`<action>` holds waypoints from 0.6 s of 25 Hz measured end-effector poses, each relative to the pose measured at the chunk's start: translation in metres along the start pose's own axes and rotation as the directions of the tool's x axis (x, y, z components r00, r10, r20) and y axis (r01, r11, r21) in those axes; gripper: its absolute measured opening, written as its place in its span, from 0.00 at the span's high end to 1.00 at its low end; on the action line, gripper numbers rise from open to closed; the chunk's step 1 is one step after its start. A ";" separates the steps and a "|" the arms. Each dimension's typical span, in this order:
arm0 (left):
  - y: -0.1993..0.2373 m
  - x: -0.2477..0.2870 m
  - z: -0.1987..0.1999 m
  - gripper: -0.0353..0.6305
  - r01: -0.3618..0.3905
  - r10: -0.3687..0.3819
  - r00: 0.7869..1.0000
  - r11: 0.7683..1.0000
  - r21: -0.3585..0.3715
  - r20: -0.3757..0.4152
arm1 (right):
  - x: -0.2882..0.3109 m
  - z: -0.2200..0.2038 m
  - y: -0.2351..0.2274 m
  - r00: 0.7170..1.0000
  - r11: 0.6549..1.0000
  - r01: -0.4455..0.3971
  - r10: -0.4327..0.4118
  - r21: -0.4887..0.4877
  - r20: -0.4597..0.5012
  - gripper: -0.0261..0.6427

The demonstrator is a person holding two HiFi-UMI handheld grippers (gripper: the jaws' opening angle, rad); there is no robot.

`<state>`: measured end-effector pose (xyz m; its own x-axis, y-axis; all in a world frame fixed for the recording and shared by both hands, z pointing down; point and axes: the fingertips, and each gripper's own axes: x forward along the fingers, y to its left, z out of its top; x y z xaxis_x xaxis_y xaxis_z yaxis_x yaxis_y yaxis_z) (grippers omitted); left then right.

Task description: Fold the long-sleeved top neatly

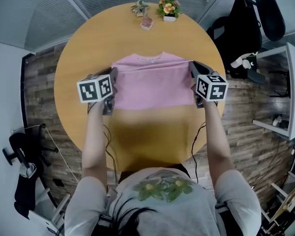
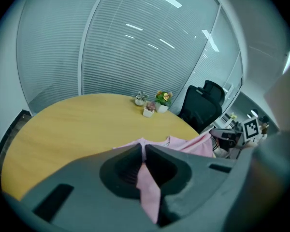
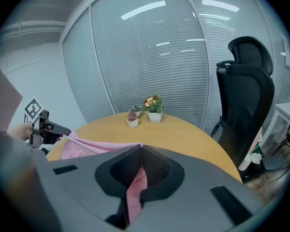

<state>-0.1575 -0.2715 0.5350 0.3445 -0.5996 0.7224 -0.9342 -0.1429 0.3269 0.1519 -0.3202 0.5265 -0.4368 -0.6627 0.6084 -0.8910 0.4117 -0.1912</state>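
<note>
The long-sleeved top (image 1: 155, 85) stretches over the middle of the round bench (image 1: 83, 48), at frame centre, between the two grippers. The left gripper (image 1: 113, 77) is at the top's left edge and the right gripper (image 1: 192, 70) at its right edge. Small potted plants (image 1: 168, 9) cluster at the bench's far rim, top centre. An office chair (image 1: 246, 23) stands beyond the bench, upper right.

Plain pink top (image 1: 155, 82) at mid-frame, on a honey-yellow table (image 1: 88, 43). Dark grey left gripper (image 1: 113, 73) and right gripper (image 1: 191, 67) each bear a white cube with black square markers. Brown plank-patterned floor (image 1: 39, 92) at both sides. At lower centre, a grey shirt (image 1: 162, 200) printed with green and yellow flowers. At top centre, orange-yellow flowers (image 1: 168, 7).
</note>
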 end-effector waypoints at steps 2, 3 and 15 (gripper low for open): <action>0.009 0.019 0.002 0.90 -0.001 0.001 1.000 1.000 -0.022 -0.019 | 0.021 -0.003 -0.009 1.000 1.000 0.000 0.000 0.022 -0.026 0.93; 0.013 0.028 0.002 0.90 -0.004 0.003 0.999 1.000 -0.031 -0.033 | 0.033 -0.006 -0.013 0.999 0.999 0.000 0.002 0.034 -0.042 0.93; 0.053 0.098 -0.012 0.90 -0.038 0.018 0.984 0.993 -0.111 -0.176 | 0.113 -0.049 -0.041 0.973 0.995 0.033 -0.010 0.096 -0.229 0.93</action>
<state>-0.1720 -0.3283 0.6309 0.3388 -0.4539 0.8241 -0.9304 -0.0314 0.3652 0.1449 -0.3817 0.6406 -0.3879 -0.5062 0.7702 -0.9127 0.3277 -0.2443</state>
